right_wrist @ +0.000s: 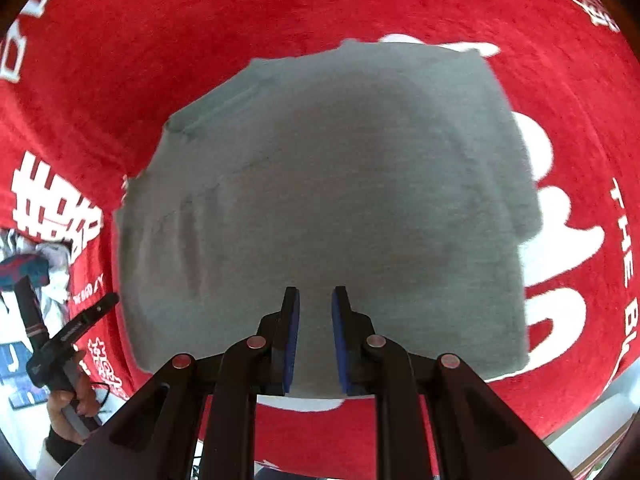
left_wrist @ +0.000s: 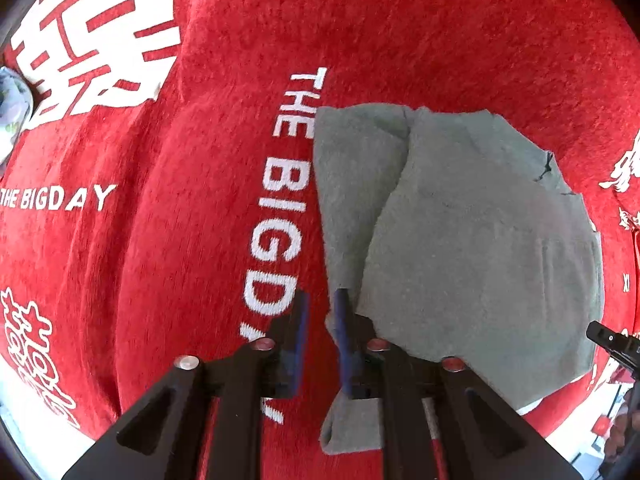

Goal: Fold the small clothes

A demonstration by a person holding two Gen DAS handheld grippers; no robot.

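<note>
A small grey garment [left_wrist: 460, 240] lies folded on a red cloth with white lettering [left_wrist: 180, 200]. In the left wrist view, one flap lies over its right part and a narrow strip reaches down toward the camera. My left gripper [left_wrist: 322, 300] is open with nothing between the pads; its right finger sits at the garment's near left edge. In the right wrist view, the grey garment [right_wrist: 328, 200] fills the middle. My right gripper [right_wrist: 315, 300] is open and empty, just above the garment's near edge.
The red cloth [right_wrist: 120, 60] covers the surface around the garment. The other gripper and the hand on it [right_wrist: 68, 352] show at the lower left of the right wrist view. A heap of mixed clothes [right_wrist: 36, 268] lies at the left edge there.
</note>
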